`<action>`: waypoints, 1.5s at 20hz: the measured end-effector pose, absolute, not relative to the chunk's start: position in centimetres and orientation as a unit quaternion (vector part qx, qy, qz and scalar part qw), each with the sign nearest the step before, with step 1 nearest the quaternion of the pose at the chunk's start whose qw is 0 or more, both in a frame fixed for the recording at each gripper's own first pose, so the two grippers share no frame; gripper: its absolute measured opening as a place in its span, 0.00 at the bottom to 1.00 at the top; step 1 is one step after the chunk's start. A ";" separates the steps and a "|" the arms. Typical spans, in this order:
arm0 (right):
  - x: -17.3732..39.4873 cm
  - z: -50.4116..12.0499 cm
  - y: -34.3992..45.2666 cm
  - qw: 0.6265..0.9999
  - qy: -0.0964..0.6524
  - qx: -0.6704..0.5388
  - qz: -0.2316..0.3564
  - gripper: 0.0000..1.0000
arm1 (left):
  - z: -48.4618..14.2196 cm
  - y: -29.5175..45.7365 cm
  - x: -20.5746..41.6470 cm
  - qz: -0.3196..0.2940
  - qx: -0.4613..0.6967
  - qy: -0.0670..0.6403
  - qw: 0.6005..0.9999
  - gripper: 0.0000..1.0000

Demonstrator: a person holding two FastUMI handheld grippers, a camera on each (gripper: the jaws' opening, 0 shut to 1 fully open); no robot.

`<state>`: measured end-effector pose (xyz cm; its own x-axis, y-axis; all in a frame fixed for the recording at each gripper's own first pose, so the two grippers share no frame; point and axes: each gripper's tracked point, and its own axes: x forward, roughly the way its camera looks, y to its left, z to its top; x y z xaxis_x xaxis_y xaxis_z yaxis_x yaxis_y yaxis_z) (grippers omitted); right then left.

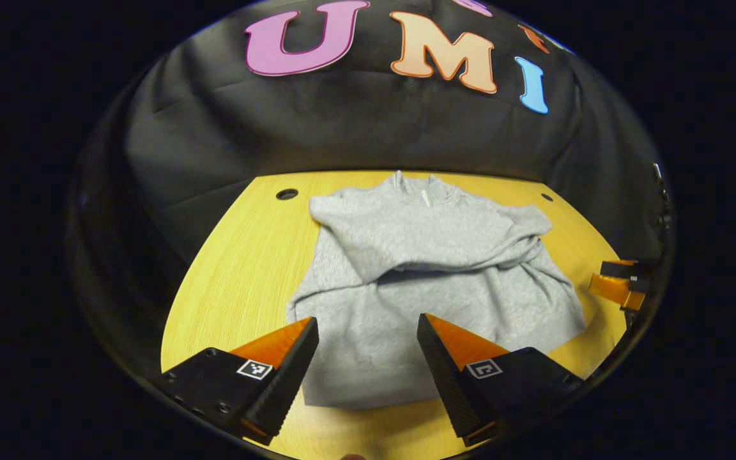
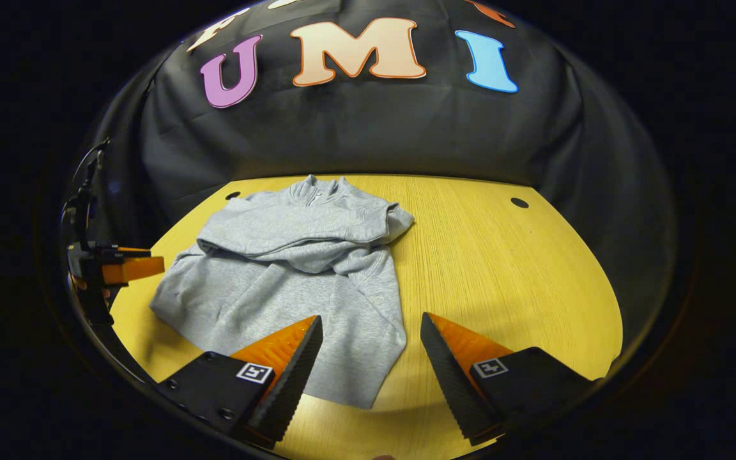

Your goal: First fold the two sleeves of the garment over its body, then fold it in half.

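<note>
Sweater: I see it flat on the bench, collar toward the far wall, hem toward me, sleeves folded across the chest.
Left gripper: jaws wide, above the hem.
Right gripper: jaws wide, holding nothing.

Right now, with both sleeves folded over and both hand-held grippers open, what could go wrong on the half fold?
1. The folded sleeves lie loosely bunched across the grey sweatshirt; lifting the hem could let them slide out.
2. The left hand-held gripper and right hand-held gripper are open above the near hem; uneven grasps may skew the fold.
3. The hem sits close to the near edge of the table, so it might get dragged off.
</note>
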<state>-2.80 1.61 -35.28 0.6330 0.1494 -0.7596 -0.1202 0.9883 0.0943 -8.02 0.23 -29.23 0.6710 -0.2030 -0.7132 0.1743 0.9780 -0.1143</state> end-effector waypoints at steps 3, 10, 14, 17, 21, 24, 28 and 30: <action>-3.1 -36.0 2.2 0.902 0.428 0.005 0.060 0.97 | -31.1 1.1 -10.2 -0.112 -0.027 0.418 0.901 0.95; -4.7 -37.4 3.0 0.894 0.447 -0.015 0.011 0.98 | -35.1 3.4 -12.3 -0.110 -0.049 0.446 0.887 0.95; -4.9 -38.3 3.5 0.890 0.454 -0.036 -0.002 0.98 | -35.0 3.2 -12.4 -0.130 -0.025 0.420 0.898 0.95; -6.4 -40.0 3.5 0.876 0.480 -0.053 -0.001 1.00 | -35.1 3.0 -11.8 -0.137 -0.010 0.401 0.906 0.94; -7.7 -41.3 3.3 0.866 0.499 -0.037 0.015 1.00 | -35.3 3.0 -12.2 -0.118 -0.012 0.408 0.905 0.90; -8.0 -41.8 3.2 0.858 0.514 0.008 0.014 1.00 | -35.3 2.5 -12.2 -0.105 -0.012 0.417 0.903 0.83; -7.9 -42.2 3.6 0.850 0.524 0.023 0.043 0.88 | -35.3 1.8 -12.2 -0.104 -0.020 0.425 0.899 0.68; -7.7 -42.2 4.7 0.850 0.521 0.016 0.075 0.70 | -35.3 1.6 -12.2 -0.096 -0.028 0.417 0.903 0.54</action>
